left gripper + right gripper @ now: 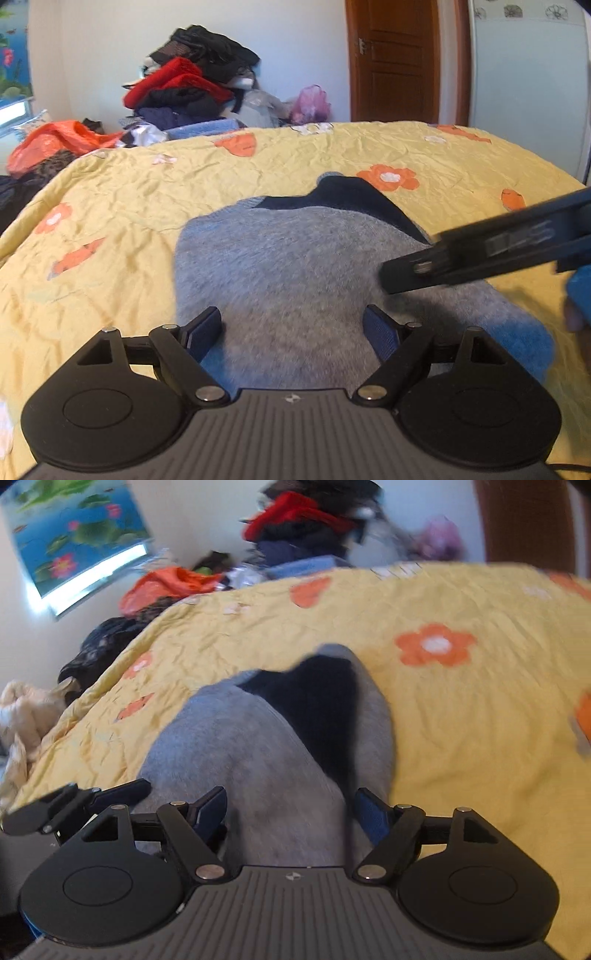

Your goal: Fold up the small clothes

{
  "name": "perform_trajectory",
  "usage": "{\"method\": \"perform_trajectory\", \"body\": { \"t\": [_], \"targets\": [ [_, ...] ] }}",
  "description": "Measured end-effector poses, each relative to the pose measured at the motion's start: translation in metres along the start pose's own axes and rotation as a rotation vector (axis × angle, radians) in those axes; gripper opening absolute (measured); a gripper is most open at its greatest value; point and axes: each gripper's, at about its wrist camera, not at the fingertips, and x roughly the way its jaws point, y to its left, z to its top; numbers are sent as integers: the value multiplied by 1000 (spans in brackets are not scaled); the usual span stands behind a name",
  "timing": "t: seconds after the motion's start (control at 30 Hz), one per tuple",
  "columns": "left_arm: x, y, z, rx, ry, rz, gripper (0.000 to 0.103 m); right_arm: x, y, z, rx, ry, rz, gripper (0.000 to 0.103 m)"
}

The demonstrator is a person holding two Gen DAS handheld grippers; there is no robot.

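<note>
A small grey knit sweater (280, 266) with a dark navy inside at its collar (343, 199) lies folded on the yellow flowered bedspread (122, 206). My left gripper (293, 330) is open, low over the sweater's near edge, nothing between its fingers. My right gripper (391, 275) reaches in from the right over the sweater's right side. In the right wrist view my right gripper (291, 812) is open over the same sweater (236, 746), beside the navy part (321, 709). My left gripper's fingers (122, 794) show at the left there.
A pile of red, black and blue clothes (192, 85) stands beyond the bed's far edge, with an orange garment (55, 142) at the left. A wooden door (395, 59) and a white wardrobe (524, 85) stand behind. A blue lotus picture (77, 531) hangs on the wall.
</note>
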Motion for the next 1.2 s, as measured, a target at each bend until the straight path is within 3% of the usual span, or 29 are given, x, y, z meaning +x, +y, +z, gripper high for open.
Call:
{"method": "perform_trajectory", "body": {
  "t": [0.1, 0.33, 0.5, 0.6, 0.67, 0.7, 0.77, 0.87, 1.2],
  "targets": [
    [-18, -1, -10, -30, -6, 31, 84, -25, -2, -20, -2, -59, -22, 88],
    [-74, 2, -49, -126, -76, 71, 85, -59, 8, -76, -92, -111, -132, 95],
    [-79, -4, -71, -152, 0, 80, 85, -61, 23, -109, -160, -92, -219, 100],
    [-76, -1, -72, -176, 45, 99, 86, -59, 25, -119, -128, -89, -257, 102],
    [-69, 4, -73, -207, 122, 127, 89, -59, 29, -122, -127, -83, -301, 103],
    [-70, 4, -74, -205, 130, 142, 95, -59, 31, -122, -120, -73, -325, 103],
    [-75, 4, -75, -197, 155, 166, 95, -62, 35, -126, -104, -59, -359, 103],
    [-77, 9, -78, -222, 182, 149, 102, -61, 40, -130, -105, -46, -381, 103],
    [-68, 14, -82, -217, 84, 164, 103, -46, 45, -129, -142, -83, -427, 103]
  ]
}}
